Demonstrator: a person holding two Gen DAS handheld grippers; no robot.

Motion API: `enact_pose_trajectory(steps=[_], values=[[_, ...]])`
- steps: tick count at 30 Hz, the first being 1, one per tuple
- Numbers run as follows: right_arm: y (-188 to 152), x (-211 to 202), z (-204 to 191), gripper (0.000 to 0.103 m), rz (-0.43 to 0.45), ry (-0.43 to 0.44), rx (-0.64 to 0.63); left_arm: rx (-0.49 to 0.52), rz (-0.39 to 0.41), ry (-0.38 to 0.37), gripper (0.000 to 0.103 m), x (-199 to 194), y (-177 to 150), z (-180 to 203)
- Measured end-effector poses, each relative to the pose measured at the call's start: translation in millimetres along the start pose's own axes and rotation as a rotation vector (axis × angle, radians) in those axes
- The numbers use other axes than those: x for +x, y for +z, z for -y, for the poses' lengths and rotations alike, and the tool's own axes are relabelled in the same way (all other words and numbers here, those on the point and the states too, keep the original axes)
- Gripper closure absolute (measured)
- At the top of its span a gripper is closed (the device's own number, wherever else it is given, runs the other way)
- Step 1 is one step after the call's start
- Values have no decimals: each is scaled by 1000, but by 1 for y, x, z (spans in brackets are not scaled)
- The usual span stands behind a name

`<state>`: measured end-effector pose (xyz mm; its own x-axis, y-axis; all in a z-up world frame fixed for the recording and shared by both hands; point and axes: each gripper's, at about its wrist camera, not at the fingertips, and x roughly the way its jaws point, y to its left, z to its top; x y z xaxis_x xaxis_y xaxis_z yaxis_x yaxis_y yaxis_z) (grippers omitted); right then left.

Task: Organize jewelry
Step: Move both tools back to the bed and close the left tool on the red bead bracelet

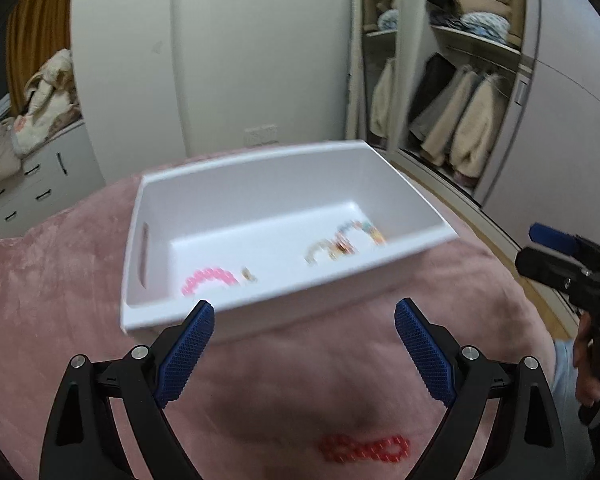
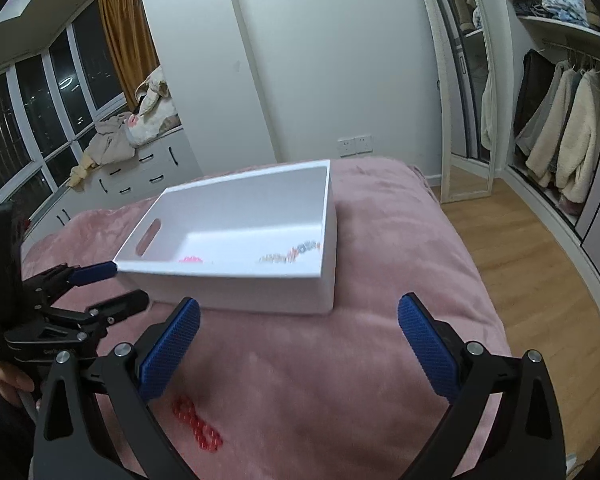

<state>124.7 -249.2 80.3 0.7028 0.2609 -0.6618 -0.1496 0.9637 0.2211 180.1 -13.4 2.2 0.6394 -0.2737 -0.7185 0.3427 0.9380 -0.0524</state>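
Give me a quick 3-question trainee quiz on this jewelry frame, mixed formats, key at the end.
1. True or false: the red bead bracelet is already inside the white bin.
2. Which piece lies nearest the bin wall with the handle slot? A) pink bead bracelet B) multicolored bracelets C) red bead bracelet
3. Fill in: both the left gripper and the right gripper are ____ and hold nothing.

Key:
1. False; it lies on the pink blanket, in front of the bin.
2. A
3. open
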Motion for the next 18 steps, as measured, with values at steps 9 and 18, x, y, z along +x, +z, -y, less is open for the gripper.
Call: enact_pose_trajectory(steps=[9, 18], values=[[-49, -18, -21, 5, -110, 135, -87, 51, -105, -144, 10, 15, -53, 13], [-114, -18, -69, 11, -279, 350, -221, 168, -183, -202, 10, 26, -90, 29]])
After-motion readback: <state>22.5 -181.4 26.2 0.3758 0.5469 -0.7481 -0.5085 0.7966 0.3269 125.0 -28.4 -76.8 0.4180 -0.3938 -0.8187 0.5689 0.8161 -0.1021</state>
